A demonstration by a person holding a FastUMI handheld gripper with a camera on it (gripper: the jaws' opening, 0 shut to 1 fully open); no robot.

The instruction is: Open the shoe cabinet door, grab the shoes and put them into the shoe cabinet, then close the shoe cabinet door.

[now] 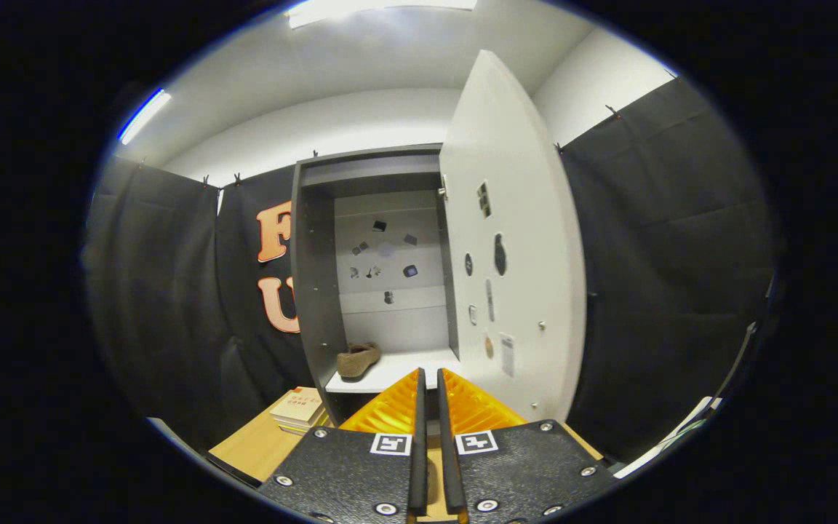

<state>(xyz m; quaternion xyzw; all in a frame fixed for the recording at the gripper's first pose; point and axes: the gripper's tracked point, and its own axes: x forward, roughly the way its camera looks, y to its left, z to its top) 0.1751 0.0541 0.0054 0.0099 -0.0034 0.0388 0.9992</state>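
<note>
Jaws nearly closed, empty, shoe (358,359) in cabinet (317,291)

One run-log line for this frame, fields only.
door: open | shoe: on cabinet shelf, beyond fingers | gripper: shut, empty, facing cabinet | next: close door

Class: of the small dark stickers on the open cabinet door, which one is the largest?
The tall black oval sticker high on the open door; the other stickers are smaller. The claw is nearly shut, holding nothing.
</note>
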